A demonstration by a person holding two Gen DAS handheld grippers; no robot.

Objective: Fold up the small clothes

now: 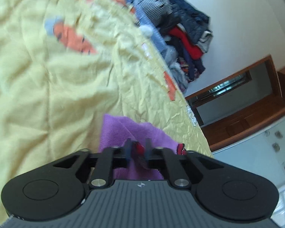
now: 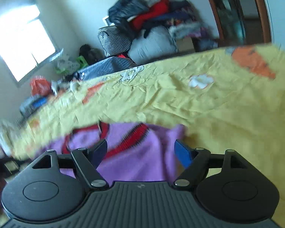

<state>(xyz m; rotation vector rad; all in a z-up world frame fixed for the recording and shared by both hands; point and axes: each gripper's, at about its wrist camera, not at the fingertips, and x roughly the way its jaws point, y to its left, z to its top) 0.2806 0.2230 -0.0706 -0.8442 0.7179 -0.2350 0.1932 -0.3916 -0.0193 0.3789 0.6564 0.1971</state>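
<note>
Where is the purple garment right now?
The purple garment lies on the yellow bedsheet, low and centre in both wrist views. The left gripper is shut on its red-trimmed edge; the open right gripper hovers over it.

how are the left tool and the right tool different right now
The left tool has its jaws closed, pinching a red-trimmed edge of the purple garment; the right tool has its jaws spread wide, gripping nothing. The left tool's view shows bunched fabric between its fingers, while the right tool's shows the garment lying flat beneath. Both point at the same garment on the yellow bedsheet.
</note>
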